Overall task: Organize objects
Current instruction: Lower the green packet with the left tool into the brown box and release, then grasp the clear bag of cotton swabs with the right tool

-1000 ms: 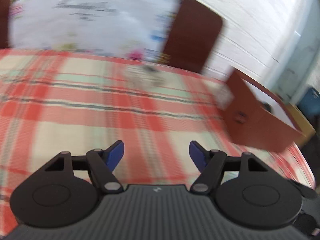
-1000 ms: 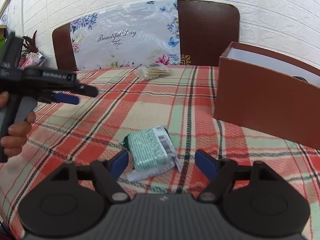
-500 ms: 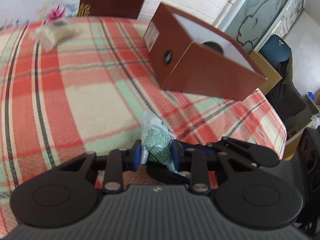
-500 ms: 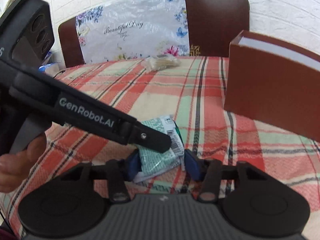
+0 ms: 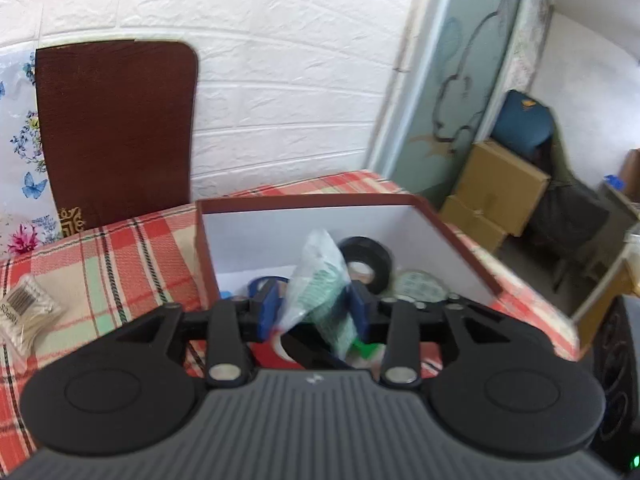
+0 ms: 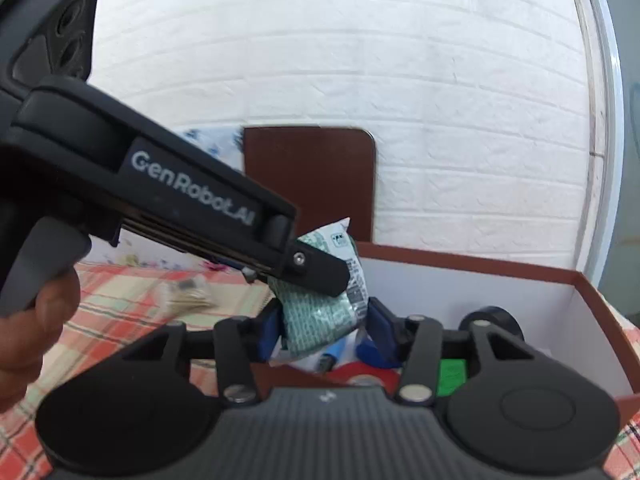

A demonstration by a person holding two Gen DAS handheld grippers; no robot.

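Over the box: green-and-white plastic packet (image 5: 324,292), soft and crinkled, hanging above the open top, nothing beneath it but the contents.
Box (image 5: 452,232): rectangular cardboard, red-brown outside, plain white inside, lid off, standing on the plaid cloth.
Left gripper (image 5: 314,312): black linkage arms, blue pads either side of the packet, jaws opening; pads look to touch the wrapper.
Right gripper (image 6: 324,328): same black build, blue pads flanking the same packet from the near side of the box, jaws opening; contact with the wrapper apparent.
Hand (image 6: 28,328): at the left edge of the right wrist view, wrapped round the grey handle of the left gripper.
Writing: "GenRobot.AI" in white along the left gripper's black body; barcode and small print on the packet, too small to read.
Inside the box: black tape roll (image 5: 366,258) leaning at the back wall, a red roll (image 6: 360,374) at the near wall, a bright green piece (image 6: 452,372) beside it, a blue item partly hidden.
Left of the box: clear bag of cotton swabs (image 5: 26,316) lying on the cloth, label illegible.
Tablecloth (image 5: 116,264): woven plaid, red, cream and pale green with dark lines.
Behind the box: brown chair back (image 5: 116,128) with rounded corners, white brick-pattern wall.
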